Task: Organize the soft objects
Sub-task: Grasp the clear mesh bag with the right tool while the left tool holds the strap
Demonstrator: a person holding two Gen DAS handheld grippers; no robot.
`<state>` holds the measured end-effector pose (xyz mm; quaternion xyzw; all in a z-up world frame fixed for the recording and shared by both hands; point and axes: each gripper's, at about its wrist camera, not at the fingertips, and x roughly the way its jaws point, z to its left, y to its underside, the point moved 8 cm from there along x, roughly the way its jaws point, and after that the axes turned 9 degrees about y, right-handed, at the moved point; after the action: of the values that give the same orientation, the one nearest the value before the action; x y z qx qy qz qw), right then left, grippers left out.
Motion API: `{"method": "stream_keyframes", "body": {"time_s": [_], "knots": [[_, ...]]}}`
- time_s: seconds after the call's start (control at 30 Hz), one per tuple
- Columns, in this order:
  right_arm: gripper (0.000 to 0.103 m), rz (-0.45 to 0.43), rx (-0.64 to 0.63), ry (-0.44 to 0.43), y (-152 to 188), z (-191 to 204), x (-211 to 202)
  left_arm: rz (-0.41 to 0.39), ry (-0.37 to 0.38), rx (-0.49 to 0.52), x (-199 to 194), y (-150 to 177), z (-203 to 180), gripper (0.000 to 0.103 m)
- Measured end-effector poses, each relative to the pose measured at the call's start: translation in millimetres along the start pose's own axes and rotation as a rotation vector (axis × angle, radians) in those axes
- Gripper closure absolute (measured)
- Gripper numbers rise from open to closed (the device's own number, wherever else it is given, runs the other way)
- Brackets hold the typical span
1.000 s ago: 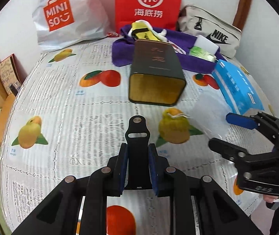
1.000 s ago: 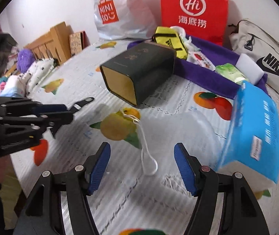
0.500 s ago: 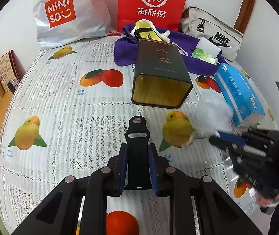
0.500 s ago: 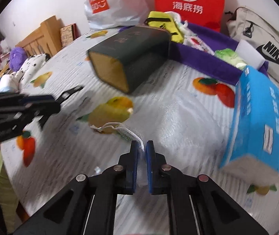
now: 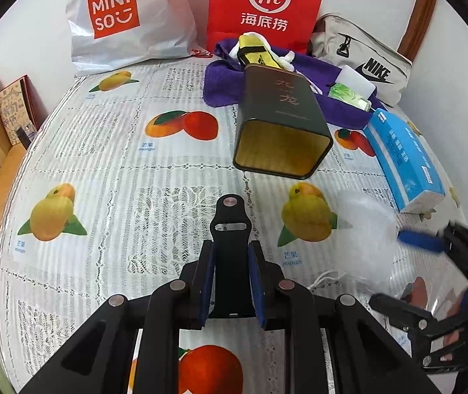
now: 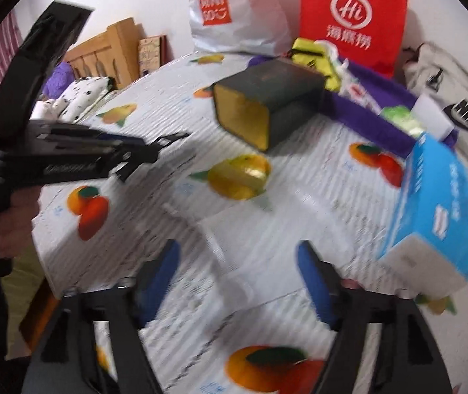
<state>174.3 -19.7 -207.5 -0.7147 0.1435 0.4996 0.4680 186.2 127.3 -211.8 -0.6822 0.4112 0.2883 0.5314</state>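
Note:
My left gripper (image 5: 230, 256) is shut on a flat black strap-like piece (image 5: 230, 220) that sticks out ahead of its blue pads, held above the fruit-print tablecloth (image 5: 119, 170). A translucent white mesh bag (image 5: 365, 226) with a white drawstring (image 5: 326, 277) lies at the near right. My right gripper (image 6: 239, 262) hovers over it with its jaws opening. The blurred bag (image 6: 266, 239) lies between the blue pads, which do not press on it. A dark green tin (image 5: 283, 128) lies on its side, its gold mouth facing me.
A blue tissue pack (image 5: 401, 157) lies right of the bag. Behind the tin sit a purple towel (image 5: 224, 82) with a yellow pouch (image 5: 257, 52), a Nike bag (image 5: 365, 55), a red paper bag (image 5: 266, 3) and a white Miniso bag (image 5: 119, 19). A wooden headboard (image 6: 112, 49) stands left.
The right gripper closed on the bag's drawstring, dragged the bag toward the near right edge, and has now spread its jaws wide. The left gripper and its black piece stayed put.

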Motion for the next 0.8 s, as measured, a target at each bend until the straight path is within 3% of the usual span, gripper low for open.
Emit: {"method": "stream_keyframes", "body": {"time_s": [0.27,0.4,0.57,0.63,0.73,0.8], "knots": [[0.023,0.056,0.024,0.021,-7.8,-12.3,40.1,-0.001,0.011,0.009,-0.7,0.2,-3.0,0.083],[0.005,0.049,0.057,0.014,-7.8,-12.8,48.3,-0.006,0.014,0.014,-3.2,-1.0,-3.0,0.083],[0.000,0.039,0.040,0.045,-9.3,-4.7,54.3,-0.002,0.028,0.015,-2.5,-0.4,-5.8,0.083],[0.002,0.036,0.052,0.042,-9.7,-6.2,53.9,0.001,0.029,0.016,-1.9,0.3,-6.5,0.083],[0.015,0.023,0.058,0.050,-8.1,-10.7,49.9,0.007,0.027,0.015,-1.4,0.9,-7.3,0.083],[0.033,0.022,0.074,0.054,-7.0,-16.7,46.0,0.007,0.025,0.016,-1.8,0.9,-7.7,0.083]]}}
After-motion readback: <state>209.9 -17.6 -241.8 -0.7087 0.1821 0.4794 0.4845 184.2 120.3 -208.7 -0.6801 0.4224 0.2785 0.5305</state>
